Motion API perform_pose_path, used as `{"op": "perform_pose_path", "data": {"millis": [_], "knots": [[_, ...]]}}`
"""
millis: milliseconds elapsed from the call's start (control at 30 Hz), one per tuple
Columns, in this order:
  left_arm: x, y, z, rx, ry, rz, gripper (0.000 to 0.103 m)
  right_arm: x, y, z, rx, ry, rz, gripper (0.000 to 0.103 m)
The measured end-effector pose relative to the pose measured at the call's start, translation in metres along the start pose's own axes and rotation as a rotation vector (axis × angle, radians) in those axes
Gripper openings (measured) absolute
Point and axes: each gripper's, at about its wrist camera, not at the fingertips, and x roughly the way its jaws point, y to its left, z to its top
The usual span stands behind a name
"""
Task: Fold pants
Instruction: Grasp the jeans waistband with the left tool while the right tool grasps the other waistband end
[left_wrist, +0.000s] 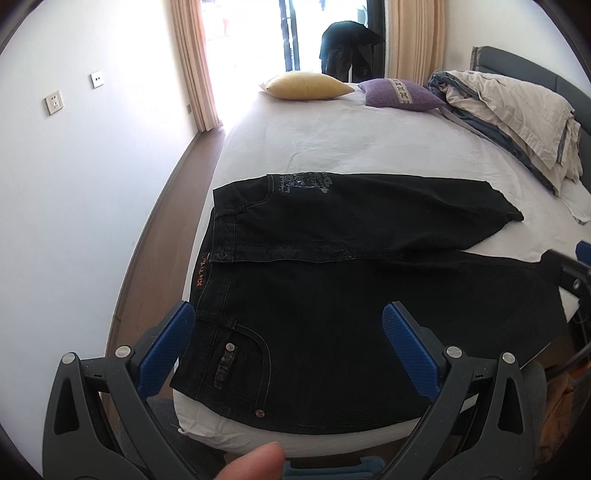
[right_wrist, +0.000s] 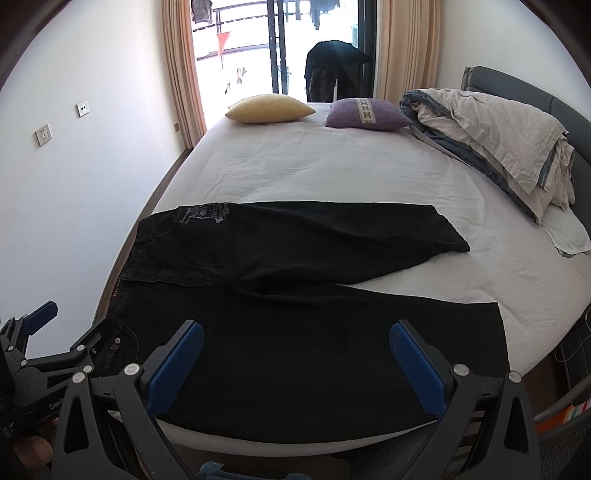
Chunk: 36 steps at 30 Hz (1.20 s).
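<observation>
- My left tool (left_wrist: 288, 325) hangs spread wide over the waistband end of the black pants (left_wrist: 332, 295), gripping nothing.
- My right tool (right_wrist: 295, 343) is spread too, above the near leg.
- The pants lie flat, unfolded, along the bed's (right_wrist: 332, 166) near edge.

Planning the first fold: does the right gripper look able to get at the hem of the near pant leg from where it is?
Probably yes. The right gripper hovers open over the near leg, and the hem lies flat on the bed to its right with nothing across it.
</observation>
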Motion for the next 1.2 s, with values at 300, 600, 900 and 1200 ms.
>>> {"op": "perform_pose_path", "data": {"millis": [300,600,900,1200], "knots": [[0.079,0.023,0.055,0.177,-0.049,-0.141,0.103,0.069,-0.049,0.057,0.005,0.011,0.182,0.103],[0.212,0.034,0.176,0.456,0.091,-0.186,0.103,0.157,-0.07,0.108,-0.188,0.078,0.288,0.092],[0.33,0.017,0.231,0.601,0.306,-0.36,0.083,0.218,-0.075,0.131,-0.282,0.096,0.358,0.091],[0.383,0.029,0.229,0.541,0.445,-0.43,0.051,0.253,-0.07,0.139,-0.342,0.133,0.416,0.082]]}}
